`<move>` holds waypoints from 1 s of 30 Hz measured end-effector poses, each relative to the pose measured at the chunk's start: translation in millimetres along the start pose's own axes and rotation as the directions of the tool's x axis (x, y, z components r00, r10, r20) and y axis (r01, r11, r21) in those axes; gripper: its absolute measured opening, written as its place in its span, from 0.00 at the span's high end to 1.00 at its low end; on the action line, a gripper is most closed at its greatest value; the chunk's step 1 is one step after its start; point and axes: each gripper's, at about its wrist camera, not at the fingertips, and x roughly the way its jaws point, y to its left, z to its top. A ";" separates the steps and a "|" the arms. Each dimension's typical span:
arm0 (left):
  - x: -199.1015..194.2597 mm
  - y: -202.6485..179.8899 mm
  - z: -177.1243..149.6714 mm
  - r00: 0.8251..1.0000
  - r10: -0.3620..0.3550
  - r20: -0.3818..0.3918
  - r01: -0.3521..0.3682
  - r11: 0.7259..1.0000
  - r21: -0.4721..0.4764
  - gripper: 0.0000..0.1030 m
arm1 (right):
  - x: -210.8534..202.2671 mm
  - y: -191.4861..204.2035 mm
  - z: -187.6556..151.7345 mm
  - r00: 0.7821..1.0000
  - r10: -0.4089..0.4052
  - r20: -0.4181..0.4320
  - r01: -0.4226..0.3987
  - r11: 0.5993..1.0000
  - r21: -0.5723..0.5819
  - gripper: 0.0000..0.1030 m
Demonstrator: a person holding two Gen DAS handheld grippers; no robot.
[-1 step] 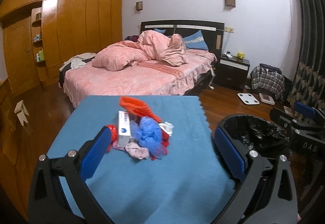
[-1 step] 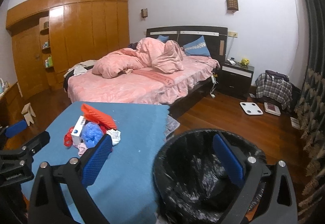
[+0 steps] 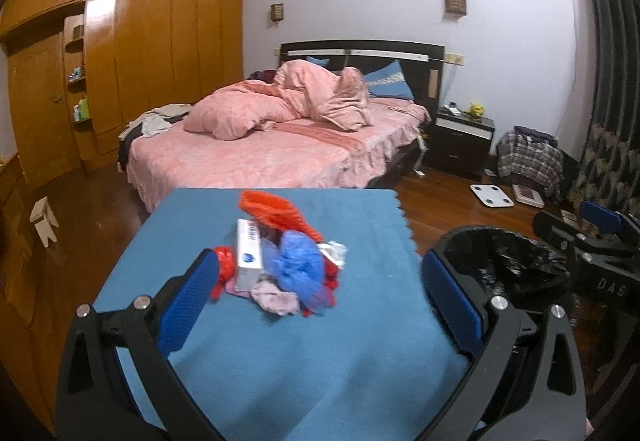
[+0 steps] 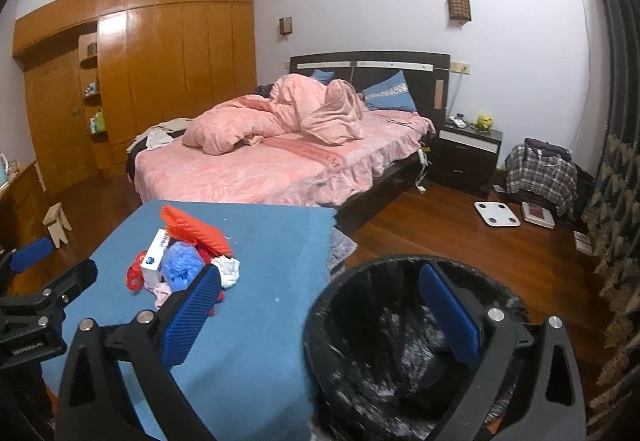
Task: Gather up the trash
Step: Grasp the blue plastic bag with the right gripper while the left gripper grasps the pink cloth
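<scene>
A pile of trash (image 3: 280, 261) lies on a table with a blue cloth (image 3: 280, 361): an orange ridged piece (image 3: 276, 209), a white box (image 3: 249, 259), a blue crumpled wad (image 3: 298, 267), red bits and a pink scrap. The pile also shows in the right wrist view (image 4: 180, 261). A black bin with a black liner (image 4: 400, 353) stands right of the table; it also shows in the left wrist view (image 3: 504, 261). My left gripper (image 3: 316, 305) is open and empty, just short of the pile. My right gripper (image 4: 320, 313) is open and empty, above the bin's near rim.
A bed with pink bedding (image 3: 280, 137) stands behind the table. A wooden wardrobe (image 3: 140, 61) lines the left wall. A nightstand (image 3: 460, 141), a white scale (image 3: 491, 195) and a plaid bag (image 3: 530, 161) are at the right. A small stool (image 3: 42, 219) is on the floor left.
</scene>
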 end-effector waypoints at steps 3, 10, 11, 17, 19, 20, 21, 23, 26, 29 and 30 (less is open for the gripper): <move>16.6 23.2 -0.6 0.999 0.043 -0.007 -0.043 0.999 -0.020 0.05 | 29.0 14.9 0.5 0.999 0.034 -0.009 -0.034 0.999 0.006 0.06; 53.4 75.6 -15.2 0.991 0.116 -0.060 -0.120 0.990 -0.078 0.05 | 86.2 48.4 -15.2 0.996 0.075 -0.040 -0.076 0.997 -0.001 0.13; 60.0 84.1 -17.2 0.990 0.123 -0.071 -0.129 0.988 -0.084 0.05 | 97.2 54.2 -19.2 0.995 0.082 -0.054 -0.082 0.997 0.001 0.14; 89.1 115.8 -36.3 0.981 0.151 -0.123 -0.164 0.981 -0.101 0.05 | 146.1 79.3 -44.3 0.987 0.108 -0.120 -0.110 0.994 -0.007 0.27; 96.2 121.9 -42.3 0.978 0.159 -0.133 -0.173 0.979 -0.103 0.05 | 157.9 86.5 -49.4 0.981 0.133 -0.142 -0.134 0.991 0.003 0.32; 99.8 126.2 -45.0 0.975 0.170 -0.140 -0.185 0.977 -0.102 0.05 | 162.8 92.2 -51.6 0.978 0.149 -0.148 -0.150 0.989 0.003 0.33; 102.6 129.8 -46.6 0.974 0.177 -0.142 -0.193 0.976 -0.104 0.05 | 165.2 96.4 -52.2 0.976 0.156 -0.150 -0.158 0.987 -0.003 0.33; 107.9 138.0 -50.0 0.971 0.190 -0.145 -0.206 0.973 -0.106 0.05 | 170.7 108.7 -54.2 0.972 0.180 -0.152 -0.186 0.982 -0.028 0.34; 114.1 145.0 -53.3 0.967 0.208 -0.148 -0.224 0.969 -0.102 0.05 | 181.0 128.4 -56.6 0.963 0.218 -0.157 -0.229 0.972 -0.054 0.35; 120.2 155.9 -56.2 0.962 0.224 -0.155 -0.241 0.965 -0.105 0.05 | 189.8 144.0 -56.6 0.958 0.240 -0.157 -0.254 0.964 -0.078 0.36; 122.7 158.3 -56.8 0.962 0.224 -0.158 -0.242 0.964 -0.110 0.05 | 194.4 150.8 -56.7 0.956 0.248 -0.158 -0.264 0.961 -0.088 0.36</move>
